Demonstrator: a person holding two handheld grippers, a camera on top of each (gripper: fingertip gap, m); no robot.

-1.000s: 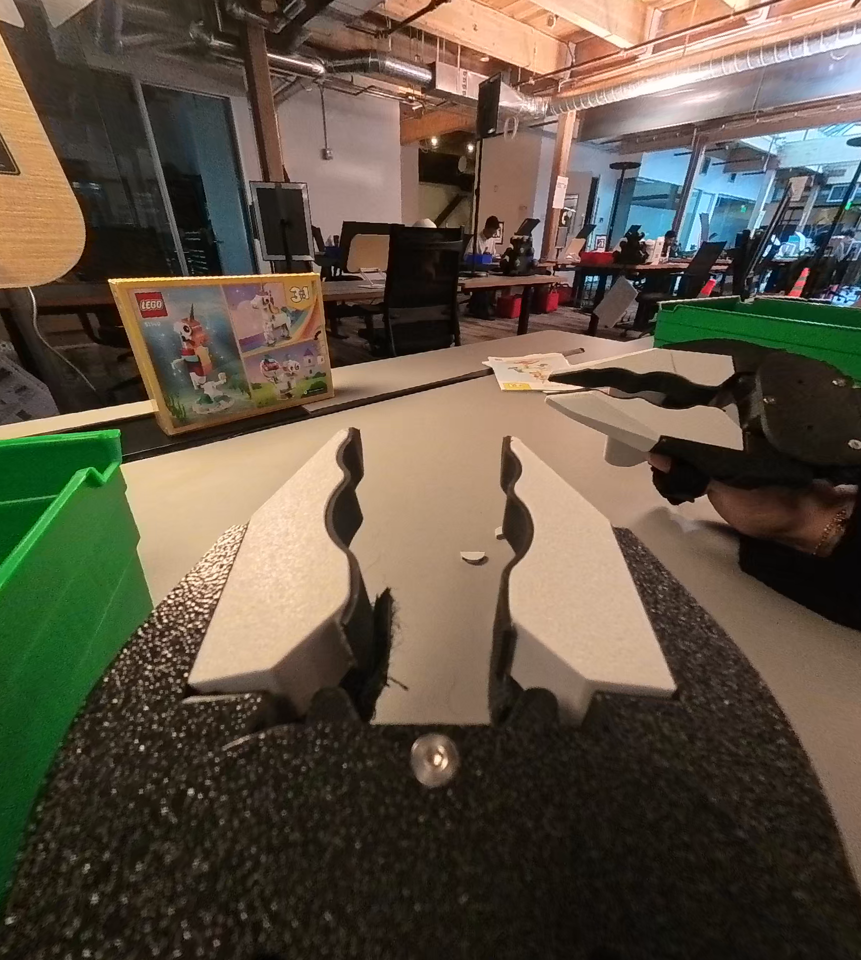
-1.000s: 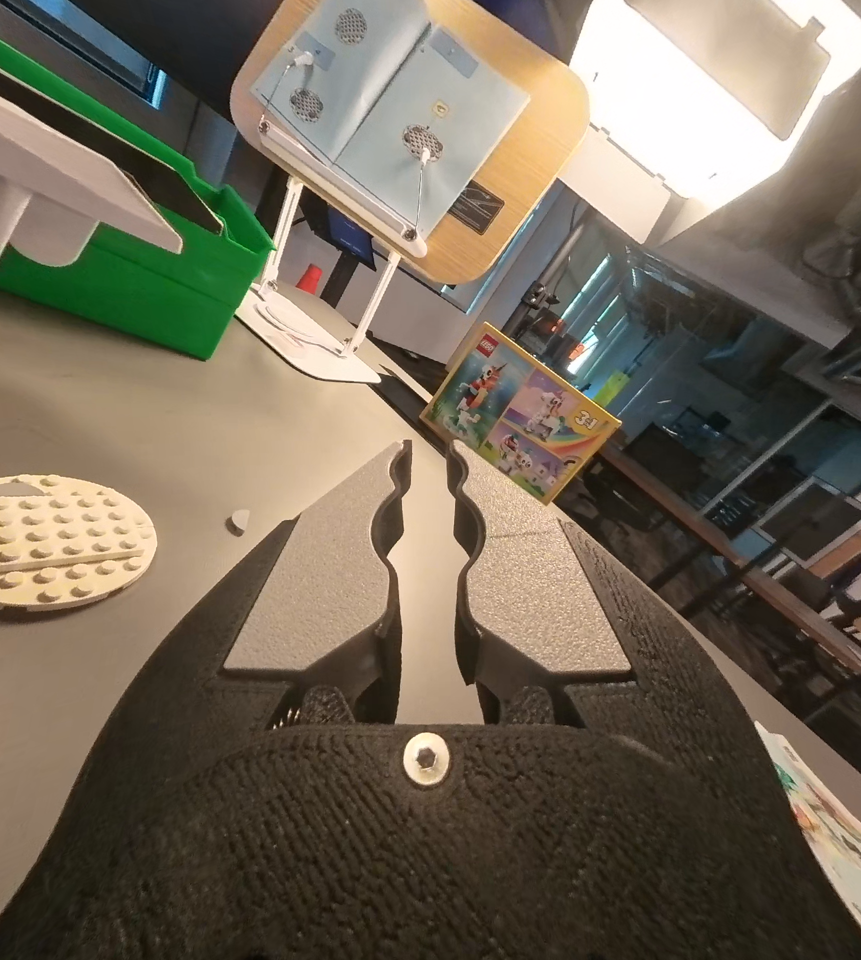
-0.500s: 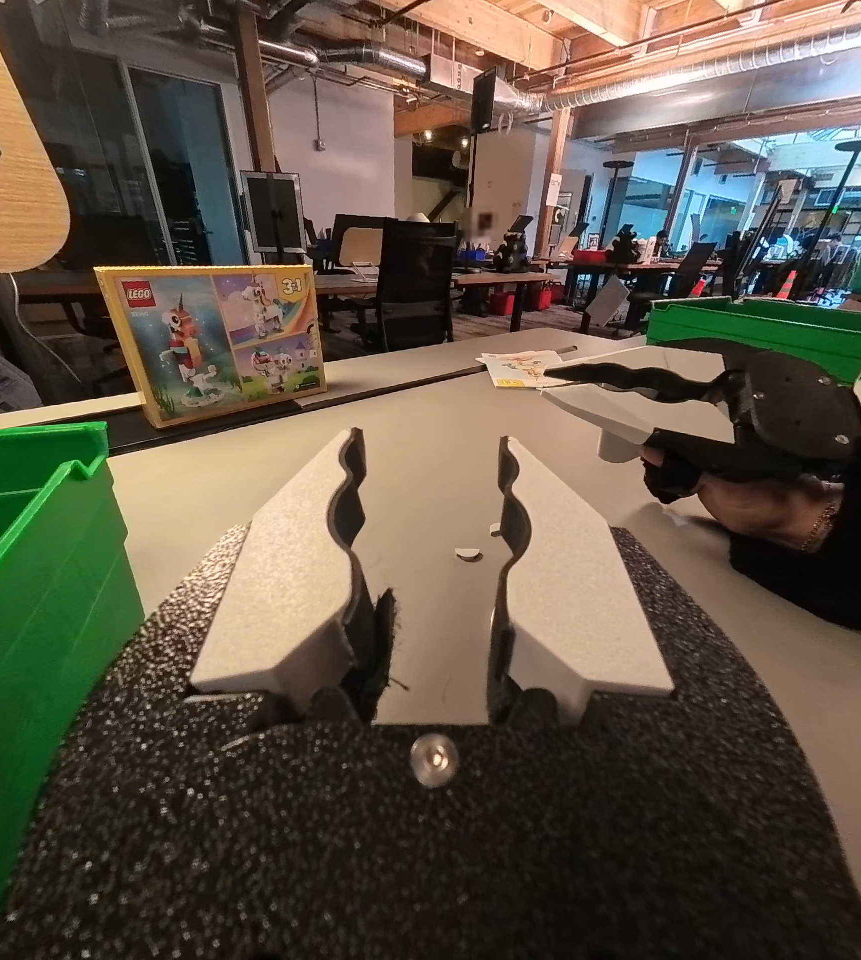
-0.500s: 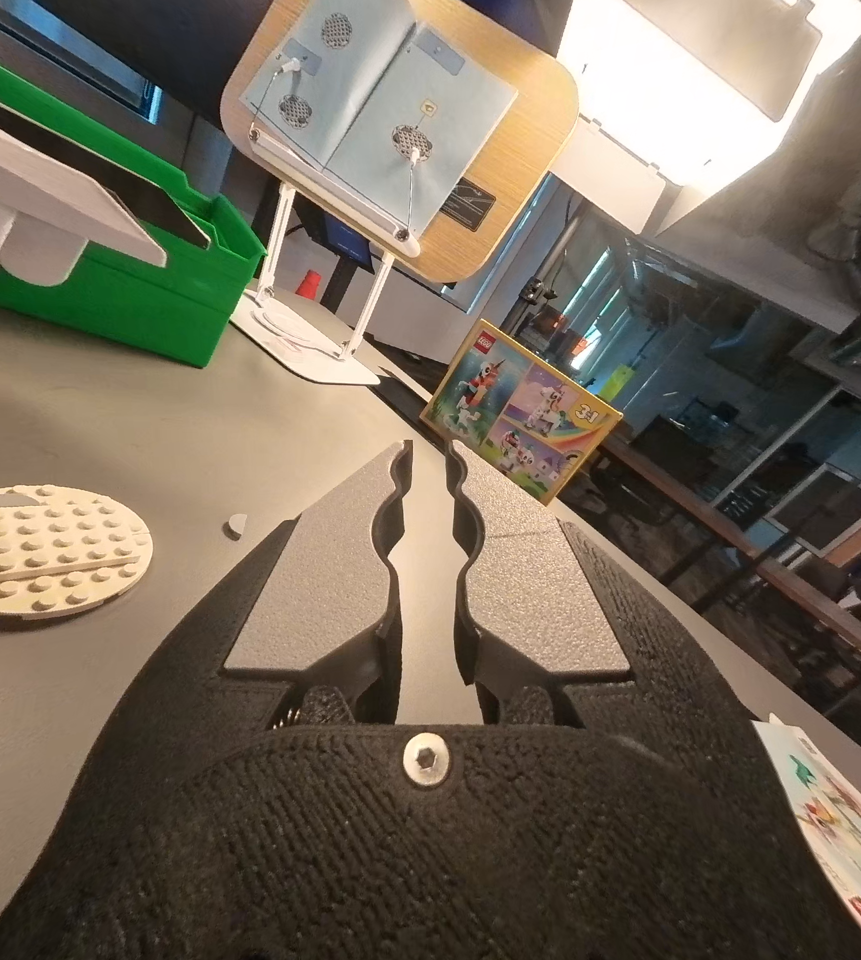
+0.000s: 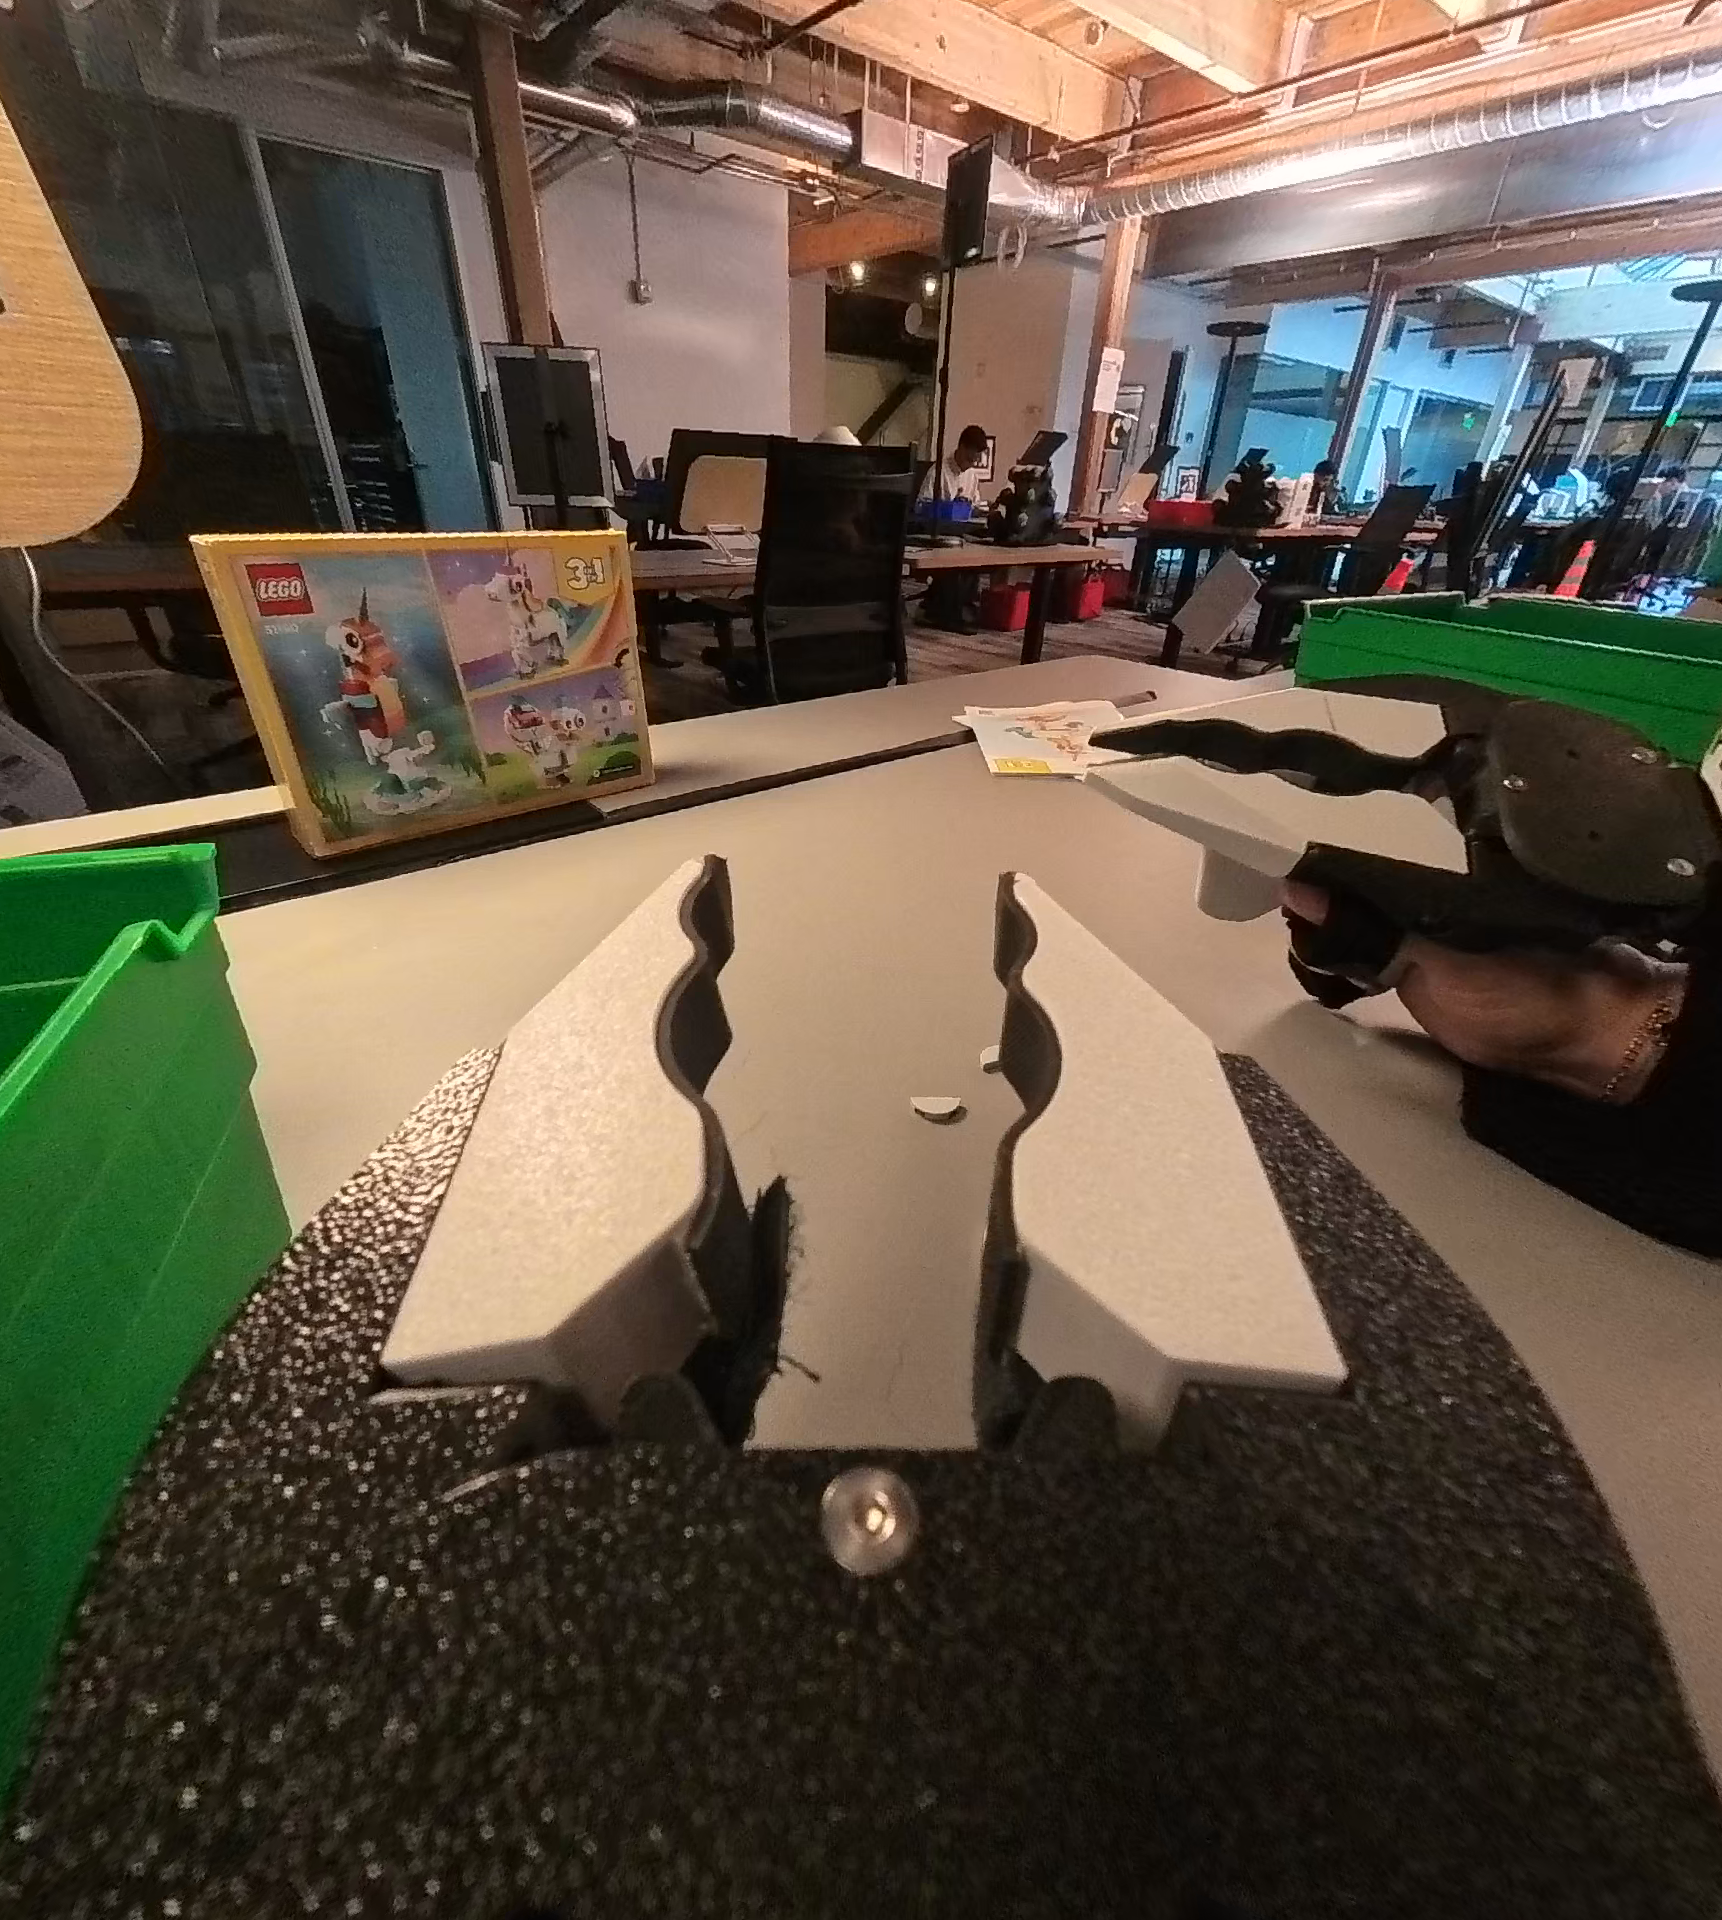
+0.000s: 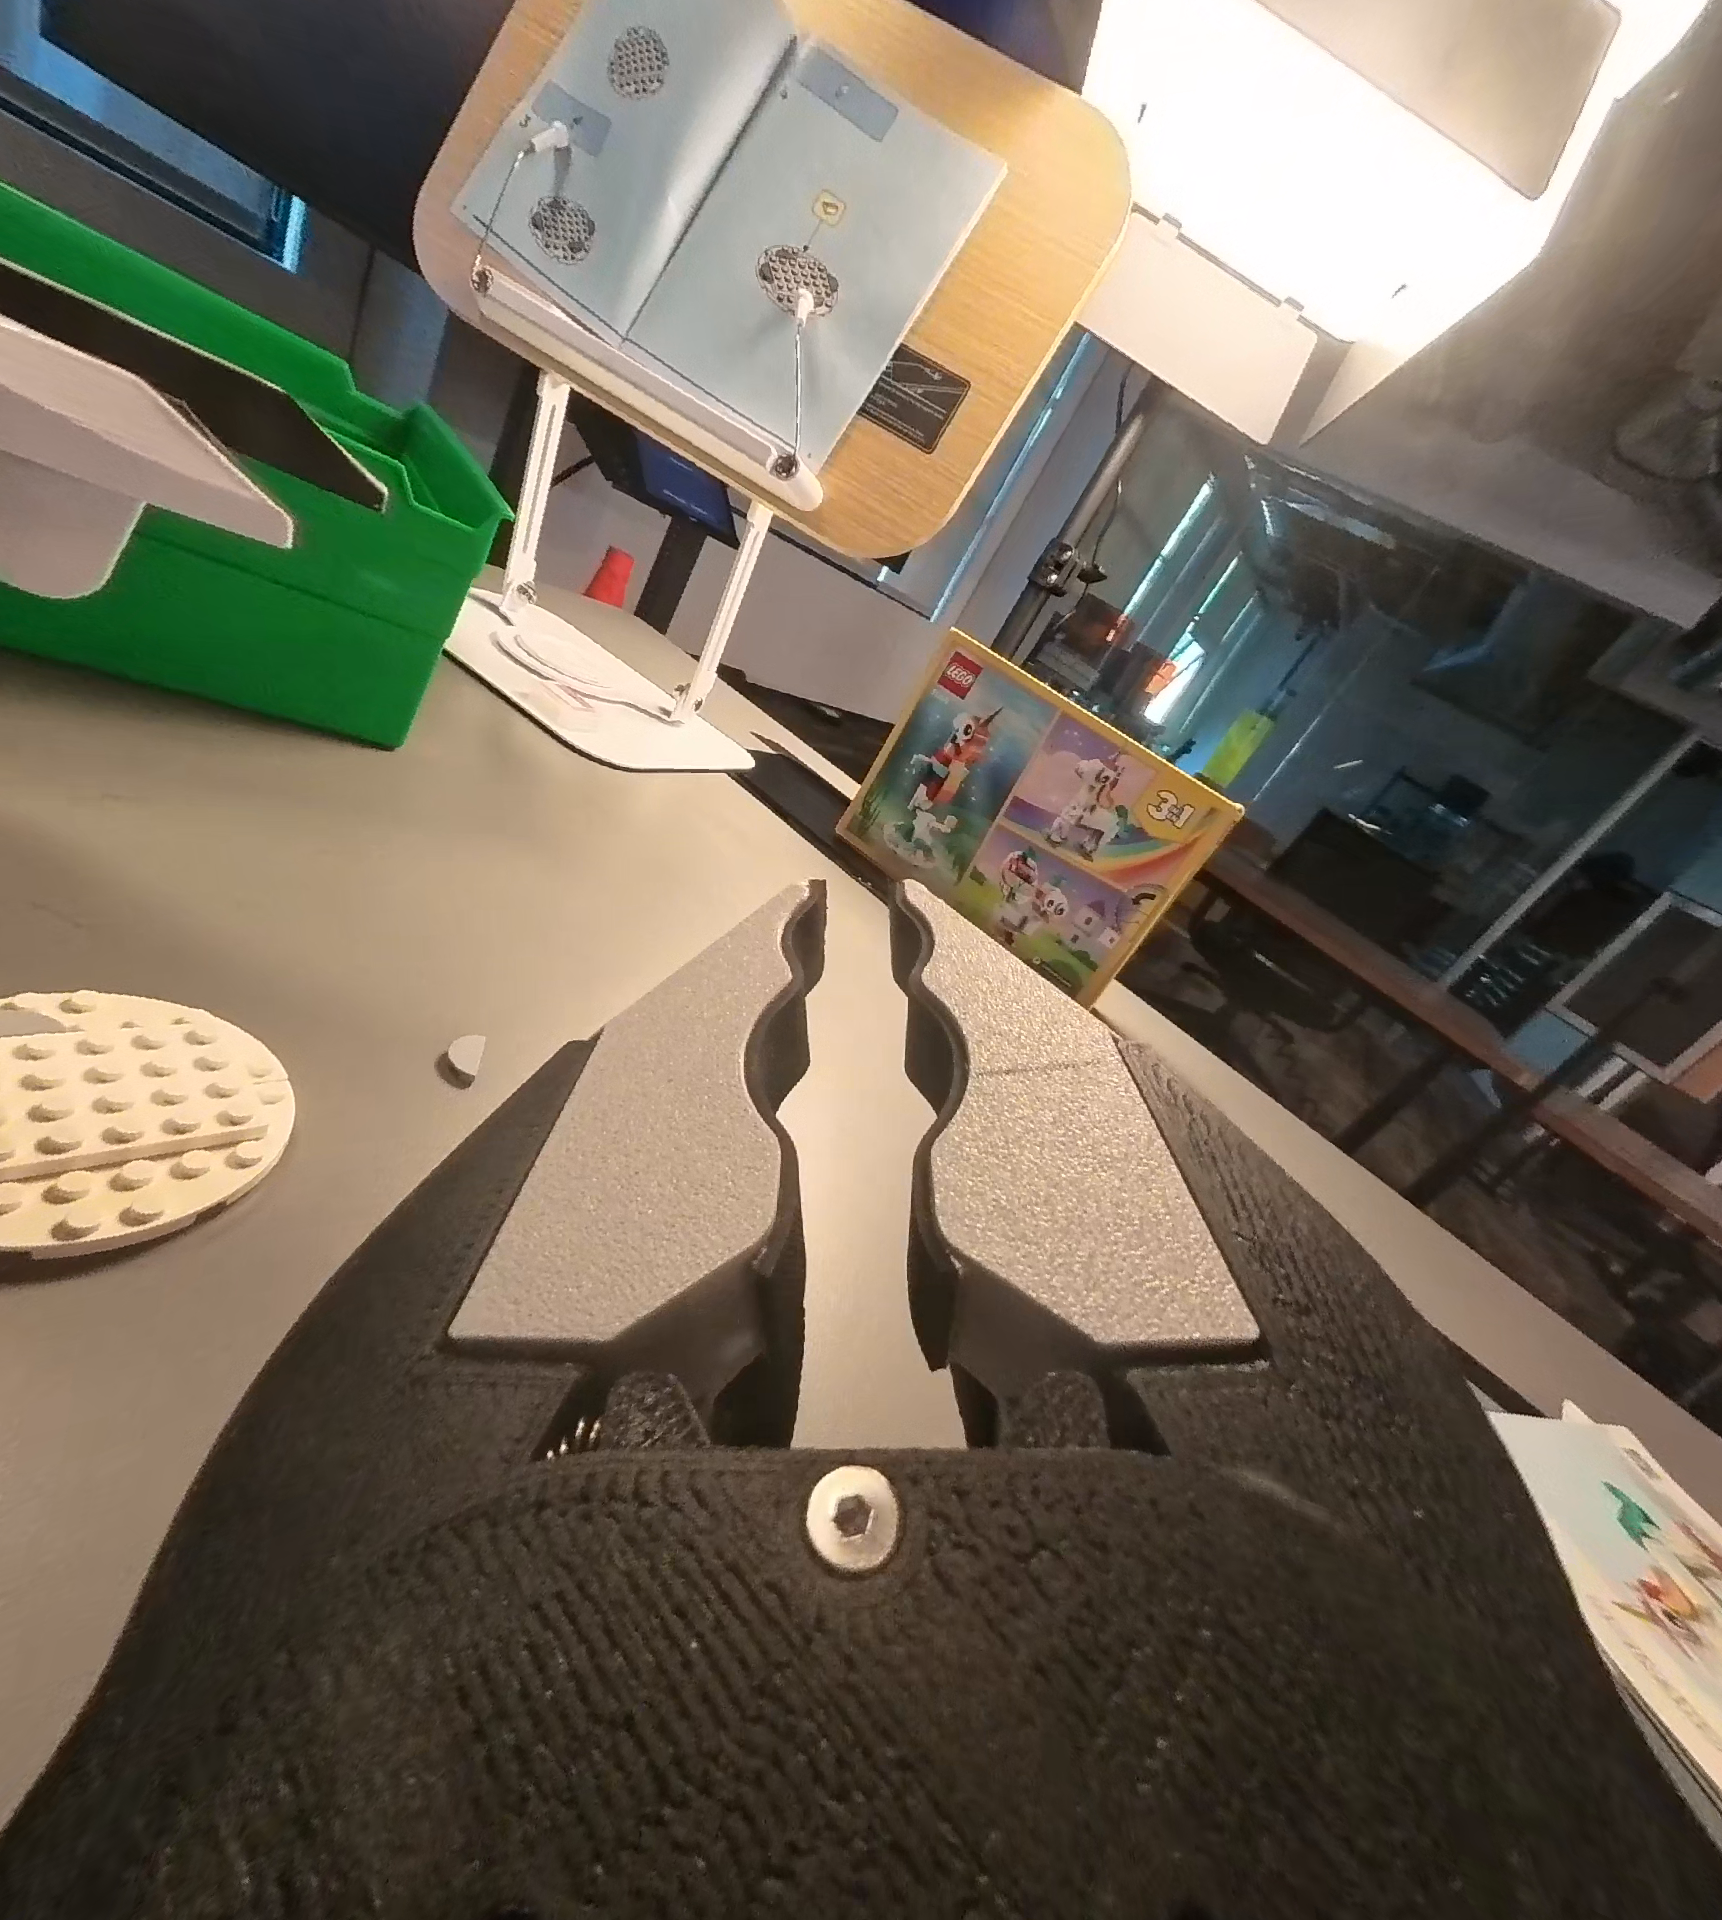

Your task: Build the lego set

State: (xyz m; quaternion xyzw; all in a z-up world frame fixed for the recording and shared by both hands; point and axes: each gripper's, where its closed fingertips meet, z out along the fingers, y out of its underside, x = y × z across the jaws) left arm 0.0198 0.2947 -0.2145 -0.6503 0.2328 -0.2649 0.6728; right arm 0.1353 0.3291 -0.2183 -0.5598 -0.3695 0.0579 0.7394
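Observation:
My left gripper (image 5: 855, 896) is open and empty, low over the grey table. A small white half-round piece (image 5: 937, 1107) lies on the table between its fingers. My right gripper (image 6: 859, 896) is nearly shut with a narrow gap and holds nothing; it also shows in the left wrist view (image 5: 1096, 756), held by a hand. A round white studded plate (image 6: 78, 1132) with a grey half-round tile (image 6: 0, 1023) lies left of the right gripper. The small white piece (image 6: 462, 1058) lies between the plate and the gripper.
A green bin (image 5: 57, 1143) stands close on the left, another green bin (image 5: 1522, 644) at the back right. The set's box (image 5: 431, 675) stands at the table's far edge. A stand with open instructions (image 6: 732, 239) and a booklet (image 6: 1688, 1662) are also there. The left gripper's tips are roughly 12 cm from the right gripper's. The round white studded plate (image 6: 78, 1132) sits 11 cm or so from the ends of my left fingers.
Both views drift only slightly. Neither gripper's jaws have changed and nothing on the table has moved.

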